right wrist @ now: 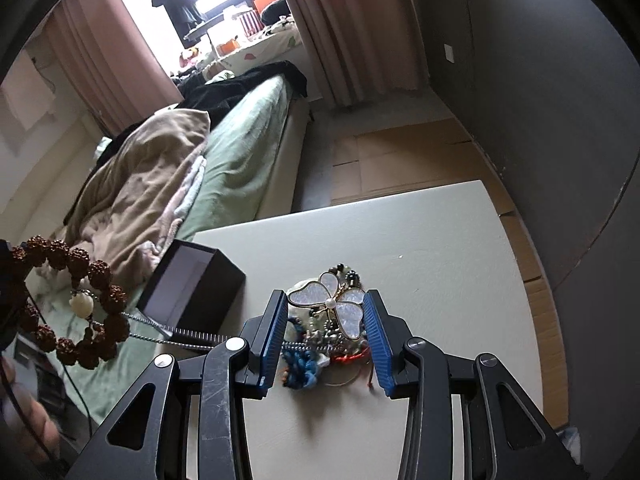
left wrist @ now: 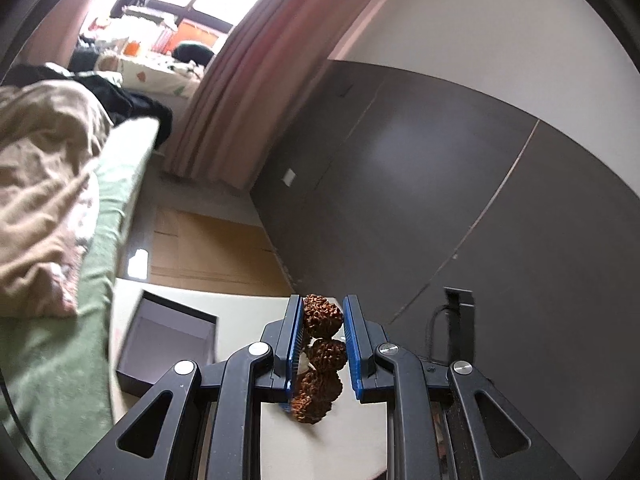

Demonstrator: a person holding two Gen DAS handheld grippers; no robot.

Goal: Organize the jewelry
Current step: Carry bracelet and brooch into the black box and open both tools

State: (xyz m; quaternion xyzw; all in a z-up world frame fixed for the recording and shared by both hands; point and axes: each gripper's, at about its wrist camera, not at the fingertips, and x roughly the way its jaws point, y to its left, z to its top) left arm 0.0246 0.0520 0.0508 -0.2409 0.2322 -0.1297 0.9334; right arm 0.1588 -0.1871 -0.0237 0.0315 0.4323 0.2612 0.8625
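A brown bead bracelet (left wrist: 322, 354) of knobbly seed-like beads is hanging in the air above the pale surface (left wrist: 320, 448), sitting between the blue pads of the left gripper (left wrist: 322, 344). Its jaws are partly closed around the beads: the beads are touching the left pad, while a narrow gap is showing beside the right pad, so whether they are truly clamping cannot be told. In the right wrist view the same bracelet (right wrist: 68, 304) is showing as a full loop with a small white bead, raised at the left edge.

The right gripper (right wrist: 326, 336) is hovering low over a tangled jewelry pile (right wrist: 324, 344) lying on the surface (right wrist: 440, 260), its jaws standing apart on either side of a pearly butterfly brooch (right wrist: 336, 304) on top of the heap. A thin silver chain (right wrist: 160, 338) is trailing leftward from the pile.

An open dark box (right wrist: 192, 292) is sitting just left of the pile, near the surface's edge; beyond it a bed (right wrist: 240, 152) with green sheets is running toward the curtained window.
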